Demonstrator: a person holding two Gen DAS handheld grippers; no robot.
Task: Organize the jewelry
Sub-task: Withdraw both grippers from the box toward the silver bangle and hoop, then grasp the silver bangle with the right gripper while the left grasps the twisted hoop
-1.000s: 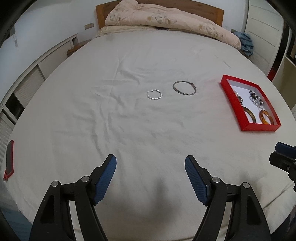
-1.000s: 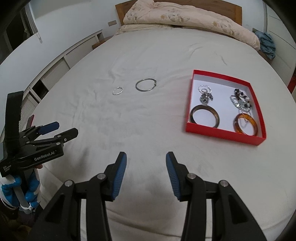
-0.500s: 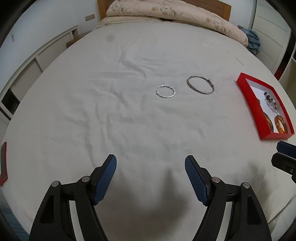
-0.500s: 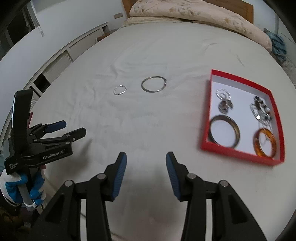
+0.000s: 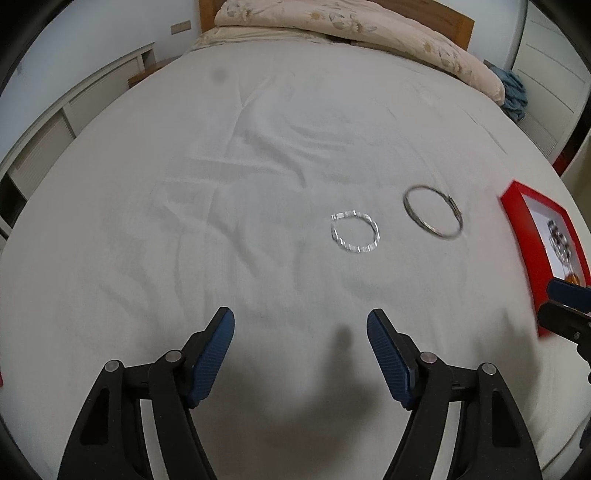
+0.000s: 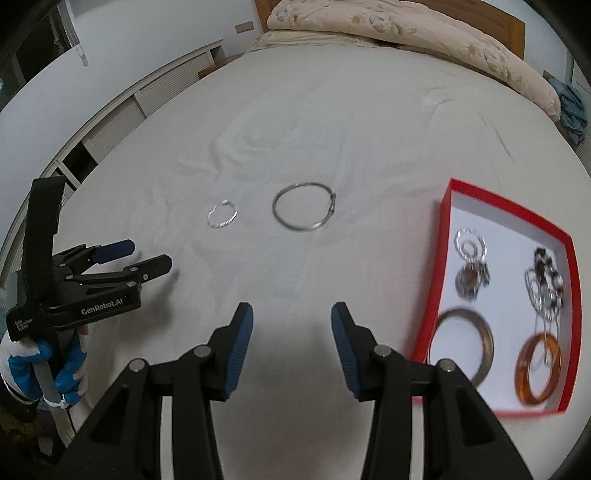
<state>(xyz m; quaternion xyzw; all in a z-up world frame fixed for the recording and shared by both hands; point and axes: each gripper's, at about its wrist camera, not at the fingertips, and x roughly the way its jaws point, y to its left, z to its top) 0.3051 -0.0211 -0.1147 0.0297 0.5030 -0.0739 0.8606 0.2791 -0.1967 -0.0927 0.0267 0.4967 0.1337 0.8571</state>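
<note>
A small twisted silver ring (image 5: 355,231) and a larger thin metal bangle (image 5: 433,215) lie on the white bedsheet; they also show in the right wrist view, the ring (image 6: 222,214) left of the bangle (image 6: 304,206). A red tray (image 6: 561,246) on the right holds several pieces, among them a dark bangle (image 6: 484,350) and an amber bangle (image 6: 523,381). My left gripper (image 5: 300,326) is open and empty, short of the silver ring. My right gripper (image 6: 291,320) is open and empty, short of the metal bangle, left of the tray.
The red tray's edge (image 5: 518,218) shows at the right of the left wrist view. A folded quilt (image 5: 343,18) and headboard lie at the far end of the bed. White cabinets (image 6: 122,110) run along the left wall. A blue cloth (image 6: 572,107) is at the far right.
Both grippers have moved forward over the bed toward the ring and bangle, which now look larger and nearer. Both grippers stay open.
</note>
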